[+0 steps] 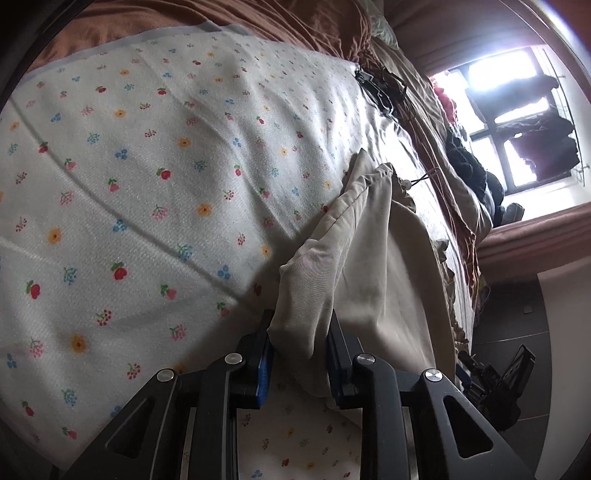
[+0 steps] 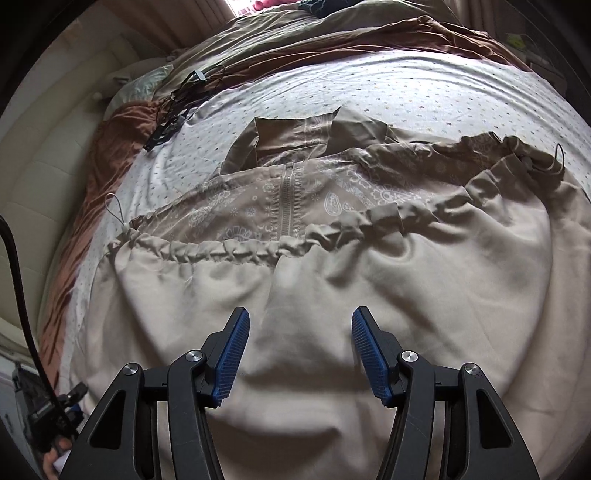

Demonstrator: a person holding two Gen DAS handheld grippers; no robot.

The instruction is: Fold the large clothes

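Note:
A large beige jacket point(image 2: 332, 280) lies spread on the bed, its patterned lining and zipper point(image 2: 290, 199) showing past a gathered drawstring hem point(image 2: 258, 251). My right gripper point(image 2: 301, 317) hovers open just above the plain beige cloth, with nothing between its blue pads. In the left wrist view the same jacket point(image 1: 369, 258) runs along the bed's right side. My left gripper point(image 1: 300, 321) is shut on a bunched fold of its edge, and the cloth fills the gap between the fingers.
The jacket rests on a white floral sheet point(image 1: 147, 184) point(image 2: 406, 88). A rumpled brown duvet point(image 1: 295, 22) and black cables point(image 2: 173, 114) lie at the far end. The bed's edge drops to a dark floor point(image 1: 517, 332), beside black gear point(image 1: 495, 380).

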